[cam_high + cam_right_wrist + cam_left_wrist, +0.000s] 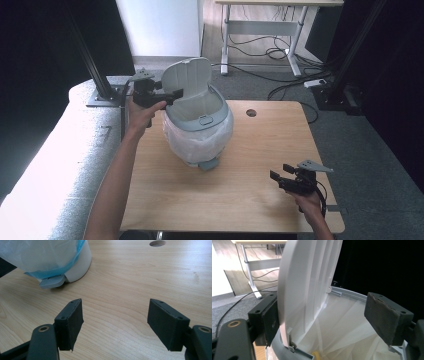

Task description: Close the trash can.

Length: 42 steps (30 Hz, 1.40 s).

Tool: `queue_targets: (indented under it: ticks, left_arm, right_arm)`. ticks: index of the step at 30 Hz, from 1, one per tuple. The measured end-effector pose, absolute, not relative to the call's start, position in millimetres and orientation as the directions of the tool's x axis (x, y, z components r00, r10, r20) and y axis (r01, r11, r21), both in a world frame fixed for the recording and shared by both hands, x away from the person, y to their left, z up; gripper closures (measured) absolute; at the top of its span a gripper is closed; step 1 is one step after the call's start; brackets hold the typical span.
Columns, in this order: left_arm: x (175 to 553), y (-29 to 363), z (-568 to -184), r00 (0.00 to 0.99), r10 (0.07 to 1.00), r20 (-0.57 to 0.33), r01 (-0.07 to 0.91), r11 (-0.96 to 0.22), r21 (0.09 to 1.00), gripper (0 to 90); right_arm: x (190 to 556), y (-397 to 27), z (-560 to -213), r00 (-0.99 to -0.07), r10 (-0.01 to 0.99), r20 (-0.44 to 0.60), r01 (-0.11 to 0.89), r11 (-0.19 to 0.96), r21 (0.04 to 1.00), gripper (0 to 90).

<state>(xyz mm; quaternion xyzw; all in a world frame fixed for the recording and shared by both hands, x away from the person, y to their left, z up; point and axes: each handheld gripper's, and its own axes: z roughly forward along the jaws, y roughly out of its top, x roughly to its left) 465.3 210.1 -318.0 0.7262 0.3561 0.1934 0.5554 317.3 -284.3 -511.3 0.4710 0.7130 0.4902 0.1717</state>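
A person stands at a light wooden table, holding a two-jaw gripper in each hand. At the table's far left corner, the left hand holds the left gripper up against a small white pedal bin that sits toward the far left of the tabletop. The bin's lid stands open and upright. In the left gripper view, the jaws are spread wide on either side of the lid's edge: one pad lies just beside the lid's outer face, and I cannot tell whether it touches; the other pad is well apart, over the bin's open mouth. A thin white bag lines the inside and drapes over the outside of the bin. The grey pedal pokes out at the bin's base, facing the near edge. Near the table's near right corner, the right hand holds the right gripper low over bare wood, jaws wide apart and gripping nothing. A round cable hole sits near the far edge.
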Motion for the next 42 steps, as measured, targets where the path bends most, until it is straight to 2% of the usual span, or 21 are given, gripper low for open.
queue_targets:
  ticks: [8, 11, 12, 13, 16, 20, 22, 36, 37, 38, 42]
  left_arm:
    - [435, 195, -331, 0.735, 0.668, -0.114, 0.285, -0.152, 0.946, 16.9]
    - [421, 184, -335, 0.722, 0.691, -0.032, 0.24, -0.207, 0.948, 16.3]
    - [421, 184, -335, 0.722, 0.691, -0.032, 0.24, -0.207, 0.948, 18.3]
    - [418, 179, -338, 0.771, 0.628, -0.108, 0.282, -0.185, 0.941, 16.7]
    - [416, 168, -346, 0.739, 0.671, -0.065, 0.291, -0.23, 0.929, 17.7]
    - [421, 163, -346, 0.692, 0.72, -0.057, 0.296, -0.211, 0.931, 20.2]
    - [425, 158, -346, 0.661, 0.75, -0.021, 0.293, -0.233, 0.927, 20.4]
    - [424, 141, -345, 0.594, 0.805, 0.001, 0.312, -0.231, 0.921, 24.0]
    - [423, 138, -346, 0.581, 0.813, 0.052, 0.295, -0.269, 0.917, 24.3]
    - [421, 137, -347, 0.584, 0.811, 0.035, 0.296, -0.253, 0.921, 29.6]
    - [421, 137, -347, 0.589, 0.808, 0.031, 0.3, -0.254, 0.92, 29.7]
  right_arm:
    - [316, -280, -510, -0.497, 0.84, 0.215, 0.504, 0.078, 0.86, 28.1]
    - [315, -278, -510, -0.502, 0.838, 0.213, 0.503, 0.083, 0.86, 28.1]
    - [315, -278, -510, -0.502, 0.838, 0.213, 0.503, 0.083, 0.86, 28.1]
    - [314, -277, -510, -0.504, 0.837, 0.213, 0.505, 0.085, 0.859, 28.1]
    - [314, -275, -510, -0.507, 0.836, 0.212, 0.506, 0.089, 0.858, 28.1]
    - [313, -275, -511, -0.504, 0.837, 0.212, 0.507, 0.088, 0.857, 28.1]
    - [314, -276, -511, -0.504, 0.837, 0.211, 0.508, 0.09, 0.856, 28.1]
    - [314, -275, -513, -0.499, 0.842, 0.205, 0.512, 0.095, 0.854, 28.1]
    - [314, -275, -513, -0.499, 0.842, 0.203, 0.512, 0.097, 0.854, 28.1]
    - [314, -275, -513, -0.5, 0.842, 0.202, 0.512, 0.099, 0.854, 28.1]
    - [314, -275, -513, -0.499, 0.842, 0.205, 0.512, 0.096, 0.853, 28.1]
